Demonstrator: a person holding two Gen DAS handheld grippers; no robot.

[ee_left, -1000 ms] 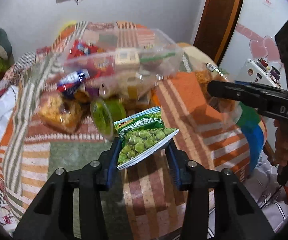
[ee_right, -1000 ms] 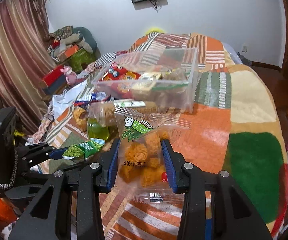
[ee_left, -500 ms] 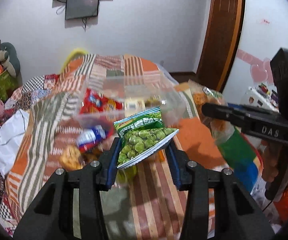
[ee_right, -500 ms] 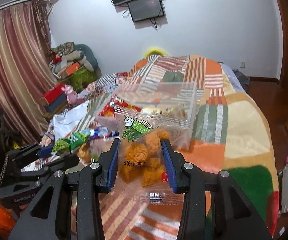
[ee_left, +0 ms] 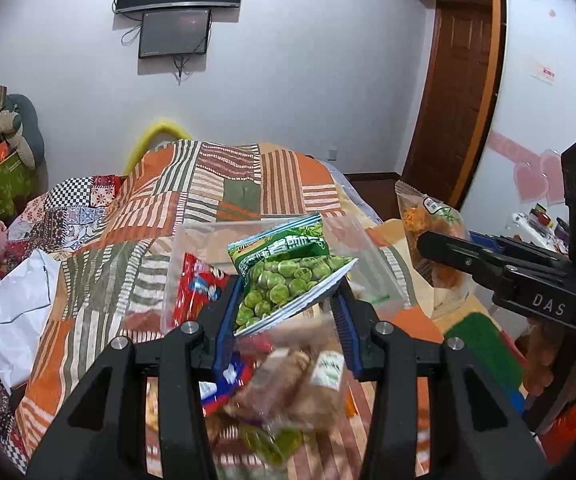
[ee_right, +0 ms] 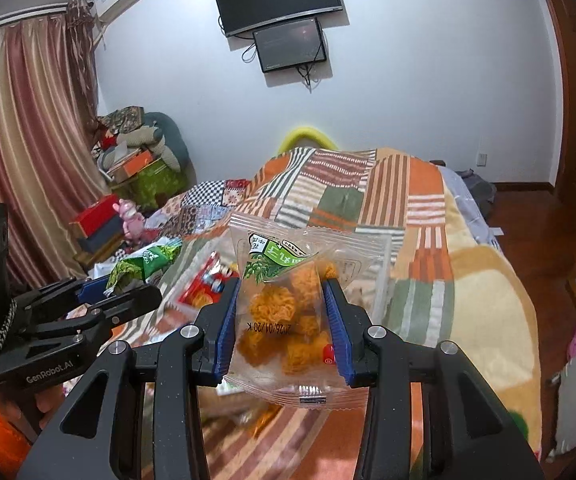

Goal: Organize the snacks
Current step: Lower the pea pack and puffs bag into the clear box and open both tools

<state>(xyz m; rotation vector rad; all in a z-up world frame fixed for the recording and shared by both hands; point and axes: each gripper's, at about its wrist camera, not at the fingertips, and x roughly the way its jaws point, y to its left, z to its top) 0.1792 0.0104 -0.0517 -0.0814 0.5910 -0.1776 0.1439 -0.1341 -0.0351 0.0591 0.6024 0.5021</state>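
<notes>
While both grippers are loaded, neither pack is stowed yet. Left gripper (ee_left: 286,304): jaws closed partway on the pea pack (ee_left: 288,272), which sits tilted between the blue pads, held up in the air. Right gripper (ee_right: 284,320): jaws pinched on the clear noodle pack (ee_right: 288,308), upright, date stamp facing the camera. From the left wrist view the noodle pack shows at 3 o'clock; from the right wrist view the pea pack shows at 9 o'clock, the two well apart.

Clear bin (ee_left: 192,248) sits on the quilt (ee_left: 224,184) behind the pea pack, toward 12 o'clock. A red pack (ee_left: 194,288) is seen through its wall, so some sorting looks done. Loose packs (ee_left: 288,392) lie low at 6 o'clock, blurred, seemingly outside the bin; count unclear.

Judgement: task partway. Two packs in hand to drop in the bin, then the loose ones below. Bin wall is thin and see-through, so its rim is easy to misjudge.
</notes>
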